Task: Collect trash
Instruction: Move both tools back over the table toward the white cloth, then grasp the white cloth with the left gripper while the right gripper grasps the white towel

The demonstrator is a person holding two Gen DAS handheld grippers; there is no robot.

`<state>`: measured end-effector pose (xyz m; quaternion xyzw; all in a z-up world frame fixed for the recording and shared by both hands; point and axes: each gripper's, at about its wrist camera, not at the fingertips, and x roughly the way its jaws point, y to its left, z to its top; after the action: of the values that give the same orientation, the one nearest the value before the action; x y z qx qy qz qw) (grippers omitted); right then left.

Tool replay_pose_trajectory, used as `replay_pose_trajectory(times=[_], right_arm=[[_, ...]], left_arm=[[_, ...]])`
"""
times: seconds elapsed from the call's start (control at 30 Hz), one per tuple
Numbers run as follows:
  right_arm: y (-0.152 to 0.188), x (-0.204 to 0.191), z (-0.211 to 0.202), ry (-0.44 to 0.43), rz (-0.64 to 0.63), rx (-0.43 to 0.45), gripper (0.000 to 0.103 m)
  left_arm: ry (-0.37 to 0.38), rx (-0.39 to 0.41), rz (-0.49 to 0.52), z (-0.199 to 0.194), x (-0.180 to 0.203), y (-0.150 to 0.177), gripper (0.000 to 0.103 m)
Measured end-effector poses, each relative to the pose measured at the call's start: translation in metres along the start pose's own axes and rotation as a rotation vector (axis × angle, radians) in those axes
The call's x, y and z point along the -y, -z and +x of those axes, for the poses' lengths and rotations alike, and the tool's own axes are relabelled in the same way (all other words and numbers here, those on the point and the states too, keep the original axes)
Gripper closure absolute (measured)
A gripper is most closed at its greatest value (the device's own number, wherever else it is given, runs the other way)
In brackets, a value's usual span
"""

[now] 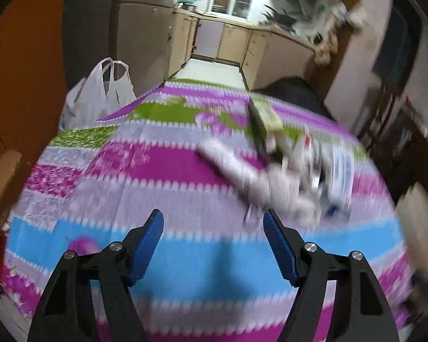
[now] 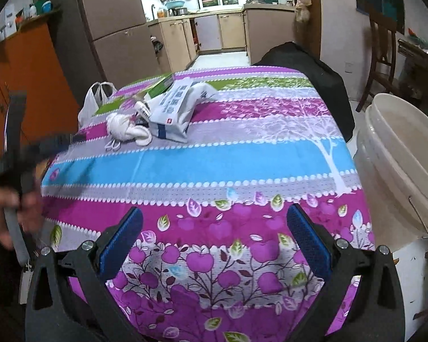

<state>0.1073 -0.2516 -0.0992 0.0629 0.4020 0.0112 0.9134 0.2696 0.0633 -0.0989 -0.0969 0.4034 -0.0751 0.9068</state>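
Note:
A pile of trash lies on the patterned tablecloth (image 2: 242,156): crumpled white tissue (image 2: 128,131), a white and blue paper pouch (image 2: 177,108), a small white tube (image 2: 143,108) and a green box (image 2: 159,85). In the blurred left wrist view the same pile (image 1: 285,176) lies just ahead and right of my left gripper (image 1: 214,222), which is open and empty. My right gripper (image 2: 214,222) is open and empty over the near purple part of the cloth, well short of the pile. The left gripper (image 2: 54,142) shows blurred at the left of the right wrist view.
A white plastic bucket (image 2: 402,165) stands at the table's right side. A white plastic bag (image 2: 95,102) hangs off the far left edge, also in the left wrist view (image 1: 97,97). A black-covered object (image 2: 308,62) sits behind the table; an orange cabinet (image 2: 22,79) stands left.

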Motion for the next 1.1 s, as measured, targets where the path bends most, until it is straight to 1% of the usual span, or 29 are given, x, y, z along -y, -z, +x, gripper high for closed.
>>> replay_pose_trajectory(times=[0.07,0.1,0.13,0.17,0.2,0.23,0.27,0.3,0.33,0.37,0.4,0.43,0.47,0.53,0.7,0.77,0.83,0.87,0.93,0.97,1.0,1.03,1.07,1.1], right_arm=[[0.002,0.0,0.005,-0.006,0.017,-0.016,0.006],[0.002,-0.001,0.007,-0.012,0.026,-0.023,0.006],[0.003,0.0,0.008,-0.016,0.034,-0.03,0.006],[0.004,-0.001,0.008,-0.019,0.038,-0.034,0.006],[0.005,-0.002,0.008,-0.019,0.036,-0.036,0.006],[0.005,-0.003,0.008,-0.016,0.03,-0.036,0.006],[0.006,-0.004,0.007,-0.012,0.021,-0.035,0.006],[0.006,-0.005,0.007,-0.009,0.017,-0.034,0.006],[0.007,-0.005,0.006,-0.009,0.014,-0.032,0.006],[0.007,-0.004,0.006,-0.01,0.013,-0.032,0.006],[0.007,-0.003,0.007,-0.016,0.013,-0.033,0.006],[0.007,-0.002,0.008,-0.023,0.014,-0.037,0.006],[0.007,-0.002,0.01,-0.03,0.014,-0.04,0.006],[0.006,-0.003,0.015,-0.049,0.011,-0.047,0.01],[0.0,-0.018,0.028,-0.101,-0.038,-0.074,0.012],[-0.01,-0.028,0.036,-0.151,-0.053,-0.084,0.013],[-0.023,-0.041,0.043,-0.213,-0.081,-0.079,0.018],[-0.036,-0.055,0.048,-0.259,-0.135,-0.07,0.019],[-0.056,-0.078,0.057,-0.324,-0.264,-0.053,0.022],[-0.069,-0.094,0.065,-0.365,-0.376,-0.05,0.022],[-0.079,-0.106,0.073,-0.379,-0.474,-0.048,0.022],[-0.085,-0.114,0.078,-0.374,-0.54,-0.043,0.022],[-0.094,-0.126,0.088,-0.368,-0.66,-0.045,0.022],[-0.1,-0.133,0.094,-0.364,-0.722,-0.051,0.022]], left_arm=[[0.024,-0.035,-0.021,0.017,0.005,-0.024,0.036],[0.02,-0.048,-0.02,0.026,0.011,-0.033,0.04],[0.007,-0.068,-0.013,0.042,0.017,-0.042,0.047],[-0.008,-0.087,-0.009,0.052,0.021,-0.047,0.051],[-0.022,-0.127,-0.008,0.07,0.025,-0.052,0.055],[-0.029,-0.165,-0.008,0.086,0.027,-0.055,0.055],[-0.057,-0.177,-0.001,0.095,0.029,-0.055,0.057],[-0.09,-0.159,0.025,0.101,0.034,-0.055,0.06],[-0.103,-0.167,0.039,0.103,0.036,-0.055,0.066],[-0.092,-0.161,0.038,0.101,0.037,-0.053,0.069],[-0.047,-0.176,0.026,0.098,0.035,-0.051,0.075],[-0.03,-0.179,0.022,0.094,0.032,-0.048,0.075],[-0.033,-0.176,0.031,0.088,0.027,-0.043,0.075],[-0.026,-0.177,0.031,0.073,0.014,-0.032,0.076],[0.012,-0.181,0.033,0.013,-0.026,0.009,0.076],[0.013,-0.181,0.041,-0.004,-0.038,0.023,0.076],[0.009,-0.184,0.042,-0.014,-0.05,0.036,0.076],[0.003,-0.183,0.045,-0.015,-0.055,0.039,0.075],[0.004,-0.18,0.051,-0.011,-0.061,0.042,0.074],[0.012,-0.18,0.05,-0.009,-0.062,0.039,0.074],[0.023,-0.181,0.054,-0.009,-0.063,0.041,0.074],[0.031,-0.183,0.063,-0.007,-0.063,0.04,0.071],[0.033,-0.18,0.074,-0.005,-0.062,0.039,0.068],[0.036,-0.174,0.081,-0.004,-0.062,0.038,0.064]])
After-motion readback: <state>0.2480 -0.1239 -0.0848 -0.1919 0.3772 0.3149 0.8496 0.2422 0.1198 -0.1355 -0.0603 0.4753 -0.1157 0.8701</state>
